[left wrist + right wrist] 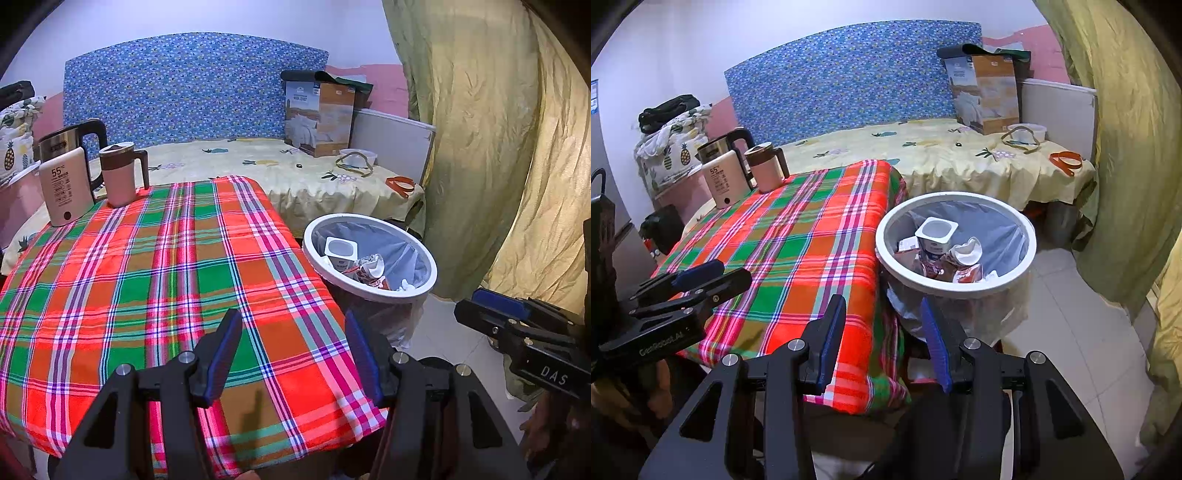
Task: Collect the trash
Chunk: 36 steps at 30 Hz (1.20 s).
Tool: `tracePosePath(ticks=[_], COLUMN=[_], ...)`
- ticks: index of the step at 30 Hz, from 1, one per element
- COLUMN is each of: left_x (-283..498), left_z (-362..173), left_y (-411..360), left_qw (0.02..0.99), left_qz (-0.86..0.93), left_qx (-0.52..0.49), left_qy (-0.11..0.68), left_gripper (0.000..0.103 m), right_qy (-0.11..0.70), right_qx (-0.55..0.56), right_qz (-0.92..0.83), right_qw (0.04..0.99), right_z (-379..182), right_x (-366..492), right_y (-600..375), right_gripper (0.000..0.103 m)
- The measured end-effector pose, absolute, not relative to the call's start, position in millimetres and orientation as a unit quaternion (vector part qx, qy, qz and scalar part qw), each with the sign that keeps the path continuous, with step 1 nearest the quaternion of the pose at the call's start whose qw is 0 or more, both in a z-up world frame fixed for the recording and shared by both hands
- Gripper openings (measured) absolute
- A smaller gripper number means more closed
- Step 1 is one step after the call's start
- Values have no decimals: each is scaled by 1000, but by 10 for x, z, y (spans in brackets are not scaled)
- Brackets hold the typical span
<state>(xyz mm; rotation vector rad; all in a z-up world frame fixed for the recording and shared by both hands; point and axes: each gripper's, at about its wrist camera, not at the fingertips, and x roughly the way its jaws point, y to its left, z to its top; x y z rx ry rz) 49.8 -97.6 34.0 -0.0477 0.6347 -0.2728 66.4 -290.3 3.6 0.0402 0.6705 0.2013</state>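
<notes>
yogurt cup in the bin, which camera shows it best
The right wrist view: the yogurt cup sits nearer and larger, its open mouth and label clear inside the trash bin. The left wrist view shows the same cup smaller and farther off.

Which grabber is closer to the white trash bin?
The right gripper. Its open jaws sit just in front of the white trash bin, at the tablecloth edge. The left gripper, also open and empty, hovers over the tablecloth, farther from the bin.
</notes>
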Motion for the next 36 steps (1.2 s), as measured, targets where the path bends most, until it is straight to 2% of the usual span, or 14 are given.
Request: tracePosePath(ticks=[36], left_x=[477], left_z=[299], left_y=[-990], left_qw=[938], left_qz=[-132], left_qx=[-22], left_qy=[320], left_gripper=[60], right_qy=[330], right_qx=[21], right_qz=[98], right_qw=[939], right_z=[44], right_x=[650], right_y=[-2865], right_gripper=[44])
